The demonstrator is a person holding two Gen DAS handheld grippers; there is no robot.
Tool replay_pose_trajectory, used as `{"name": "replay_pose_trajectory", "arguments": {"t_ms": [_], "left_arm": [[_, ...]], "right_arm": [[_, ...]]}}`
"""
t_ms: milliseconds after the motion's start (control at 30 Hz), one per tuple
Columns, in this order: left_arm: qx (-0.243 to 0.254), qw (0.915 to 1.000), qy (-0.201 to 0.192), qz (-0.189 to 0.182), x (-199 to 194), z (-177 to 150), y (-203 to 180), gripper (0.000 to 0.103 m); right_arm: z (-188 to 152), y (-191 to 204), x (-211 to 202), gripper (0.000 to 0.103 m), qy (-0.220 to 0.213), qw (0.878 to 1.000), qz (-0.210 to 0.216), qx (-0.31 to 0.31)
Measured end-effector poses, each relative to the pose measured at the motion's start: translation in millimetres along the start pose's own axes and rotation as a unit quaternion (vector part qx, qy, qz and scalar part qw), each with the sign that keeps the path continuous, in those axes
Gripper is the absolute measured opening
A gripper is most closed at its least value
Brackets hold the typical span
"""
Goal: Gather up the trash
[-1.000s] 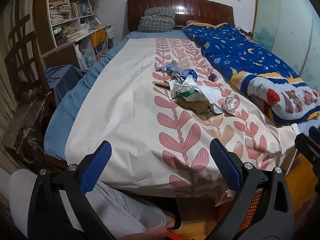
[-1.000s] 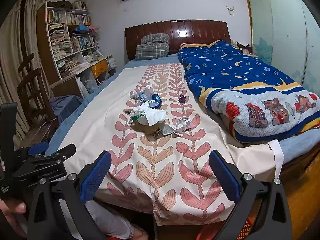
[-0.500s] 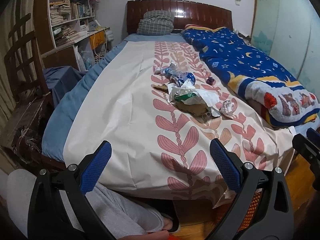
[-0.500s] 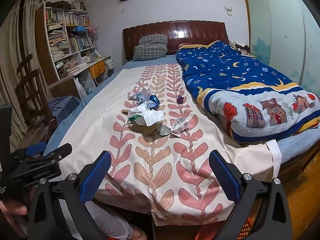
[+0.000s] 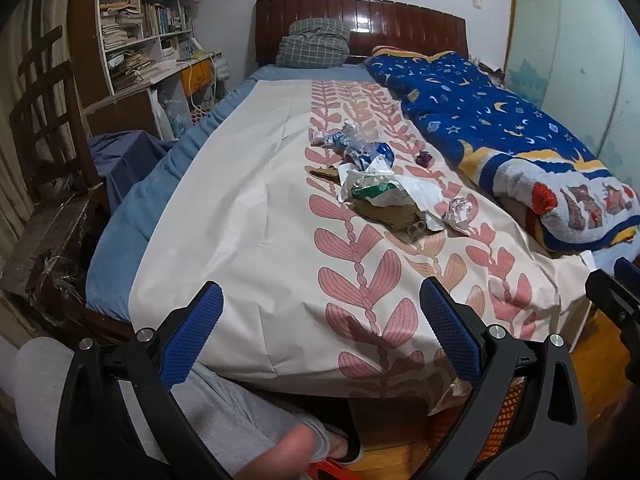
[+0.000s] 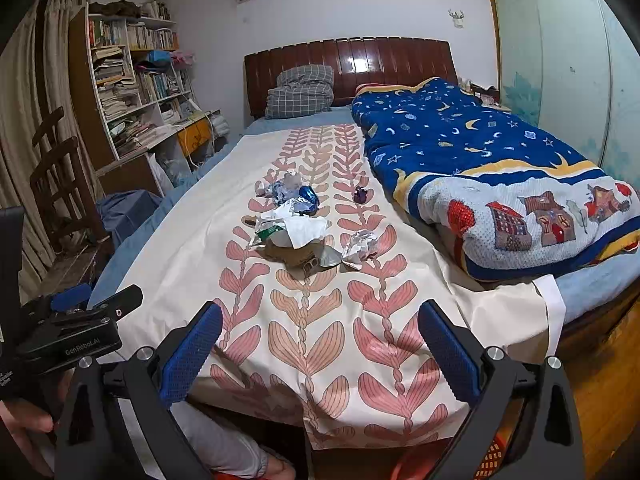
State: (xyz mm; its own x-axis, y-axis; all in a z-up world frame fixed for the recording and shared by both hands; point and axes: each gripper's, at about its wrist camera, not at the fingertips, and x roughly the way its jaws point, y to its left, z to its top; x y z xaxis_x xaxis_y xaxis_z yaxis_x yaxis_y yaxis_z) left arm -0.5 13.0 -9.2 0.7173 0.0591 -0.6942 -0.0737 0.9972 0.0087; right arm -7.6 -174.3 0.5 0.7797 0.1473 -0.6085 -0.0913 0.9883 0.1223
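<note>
Trash pile [image 5: 380,188] sits mid-bed on the cream sheet with pink leaf print [image 5: 248,216], well ahead of both grippers; nothing touching it. Pile contents: white crumpled paper with a green-labelled wrapper [image 5: 374,190] on top; brown paper bag [image 5: 390,216] under it, near edge; blue foil and crinkled plastic wrappers [image 5: 352,146] at the far end; small crumpled white paper ball [image 5: 458,212] just beside the pile on the right; small dark purple item [image 5: 425,158] apart from the pile, toward the blue blanket; flat brown scrap [image 5: 326,171] at the pile's left edge. Same pile in right wrist view [image 6: 296,228], paper ball [image 6: 360,246] to its right.

Left gripper [image 5: 320,334] over the foot of the bed, fingers spread wide, nothing between the blue pads [image 5: 192,336]; right gripper [image 6: 318,334] same, fingers wide apart, empty, blue pads [image 6: 448,350] over the sheet's foot edge. Left gripper body also shows at the left edge of right wrist view, held by a hand [image 6: 24,420].

Blue star-and-moon blanket [image 6: 472,160] along the bed's right side, folded end toward the foot; plaid pillow [image 5: 314,46] against the dark wooden headboard [image 5: 400,20]; bookshelf [image 6: 132,80] and wooden chair [image 5: 44,108] on the left; person's grey-trousered leg [image 5: 216,412] below the left gripper.
</note>
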Motion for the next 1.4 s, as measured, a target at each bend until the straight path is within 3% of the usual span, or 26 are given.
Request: {"name": "replay_pose_trajectory", "arguments": {"t_ms": [767, 900, 1000, 1100, 1167, 1400], "left_arm": [[-0.013, 0.9999, 0.0, -0.007, -0.7, 1.1, 4.1, 0.098], [-0.014, 0.9999, 0.001, -0.003, 3.7, 1.2, 5.5, 0.098], [-0.015, 0.9998, 0.011, 0.001, 15.7, 0.7, 9.1, 0.098], [-0.017, 0.9995, 0.025, 0.004, 30.9, -0.4, 13.8, 0.098], [-0.019, 0.9993, 0.031, 0.002, 38.5, -2.1, 17.8, 0.098], [-0.043, 0.9959, 0.06, -0.054, 65.8, -2.8, 27.5, 0.098]], "right_arm": [[-4.4, -0.5, 11.4, 0.096, 0.006, 1.0, -0.003, -0.001], [-1.5, -1.6, 25.4, 0.096, -0.012, 1.0, 0.009, -0.013], [9.2, -6.2, 66.5, 0.096, -0.006, 0.999, 0.002, -0.042], [21.8, -25.3, 128.9, 0.096, 0.025, 0.999, 0.003, -0.026], [30.6, -39.6, 174.5, 0.086, 0.05, 0.999, -0.001, -0.013], [45.0, -70.3, 294.2, 0.077, 0.122, 0.991, 0.009, 0.05]]}}
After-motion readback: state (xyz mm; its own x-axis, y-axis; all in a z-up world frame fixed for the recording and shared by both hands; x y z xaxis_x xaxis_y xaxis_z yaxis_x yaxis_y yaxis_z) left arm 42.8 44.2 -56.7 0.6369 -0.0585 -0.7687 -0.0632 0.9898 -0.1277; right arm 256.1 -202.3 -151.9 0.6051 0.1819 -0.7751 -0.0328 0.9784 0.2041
